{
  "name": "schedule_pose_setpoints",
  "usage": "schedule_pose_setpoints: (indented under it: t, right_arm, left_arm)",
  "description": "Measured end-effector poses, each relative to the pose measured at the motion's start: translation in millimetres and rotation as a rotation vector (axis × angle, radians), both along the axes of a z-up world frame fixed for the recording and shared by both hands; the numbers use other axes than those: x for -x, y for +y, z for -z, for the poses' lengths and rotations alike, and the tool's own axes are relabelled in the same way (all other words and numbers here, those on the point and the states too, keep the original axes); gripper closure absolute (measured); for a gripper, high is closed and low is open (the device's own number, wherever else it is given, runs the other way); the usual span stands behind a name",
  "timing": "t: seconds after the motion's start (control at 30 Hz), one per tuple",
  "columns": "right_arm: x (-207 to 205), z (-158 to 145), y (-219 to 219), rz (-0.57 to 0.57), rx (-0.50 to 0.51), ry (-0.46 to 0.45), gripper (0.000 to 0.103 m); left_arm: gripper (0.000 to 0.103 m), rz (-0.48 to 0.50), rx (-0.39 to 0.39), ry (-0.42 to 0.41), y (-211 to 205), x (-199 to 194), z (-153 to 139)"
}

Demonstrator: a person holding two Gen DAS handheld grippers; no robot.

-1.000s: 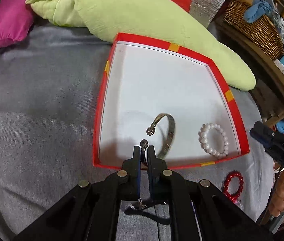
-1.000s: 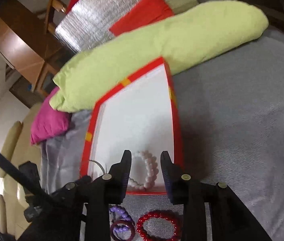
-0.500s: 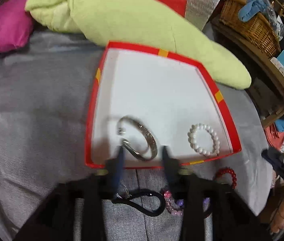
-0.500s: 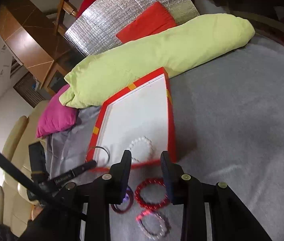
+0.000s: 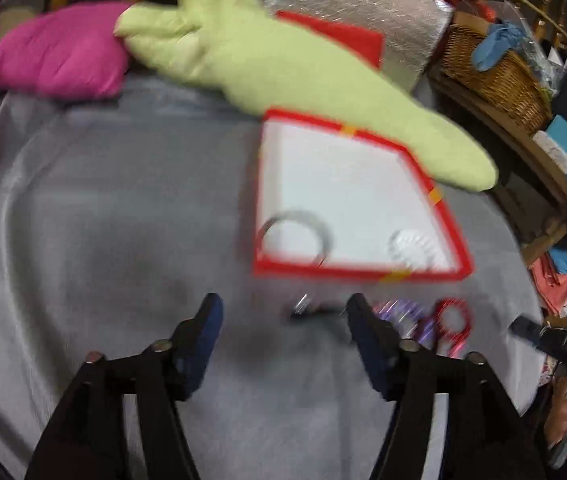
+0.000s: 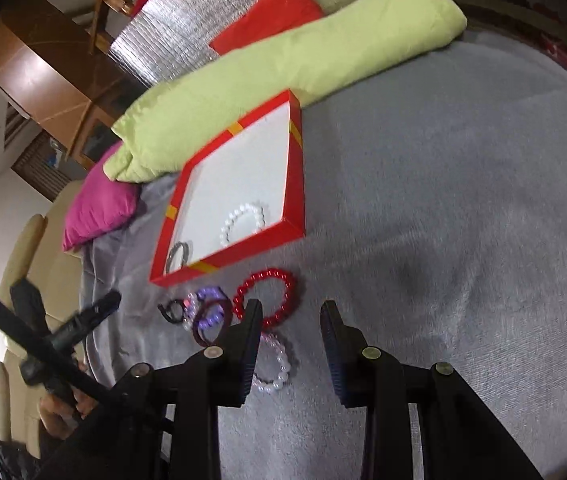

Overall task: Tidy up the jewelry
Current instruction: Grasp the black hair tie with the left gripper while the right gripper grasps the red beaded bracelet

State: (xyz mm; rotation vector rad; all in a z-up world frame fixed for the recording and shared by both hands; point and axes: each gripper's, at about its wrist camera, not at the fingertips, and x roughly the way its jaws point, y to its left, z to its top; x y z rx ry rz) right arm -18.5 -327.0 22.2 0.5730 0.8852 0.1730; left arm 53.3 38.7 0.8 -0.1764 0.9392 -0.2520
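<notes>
A red-rimmed tray with a white floor lies on the grey bedcover. In it lie a silver bangle and a white pearl bracelet. In front of the tray on the cover lie a red bead bracelet, purple bracelets, a black band and a pale pink bead bracelet. My left gripper is open and empty, pulled back from the tray. My right gripper is open and empty above the loose bracelets.
A long green pillow lies behind the tray, with a magenta cushion to its left. A wicker basket and shelves stand at the right. The bedcover spreads right of the tray.
My left gripper opened, dropped the silver bangle into the tray and drew back. My right gripper also drew back from the tray towards the loose bracelets.
</notes>
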Motion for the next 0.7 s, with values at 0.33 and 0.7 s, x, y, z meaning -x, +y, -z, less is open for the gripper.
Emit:
schedule_pose_setpoints:
  t: [0.33, 0.7]
  right_arm:
    - [-30, 14, 26, 0.025, 0.032, 0.068, 0.069]
    - [-55, 27, 48, 0.001, 0.186, 0.095, 0.075]
  left_arm:
    - [0.035, 0.008, 0.089, 0.131, -3, -15, 19]
    - [0.043, 0.086, -0.016, 0.082, -40, -39, 25]
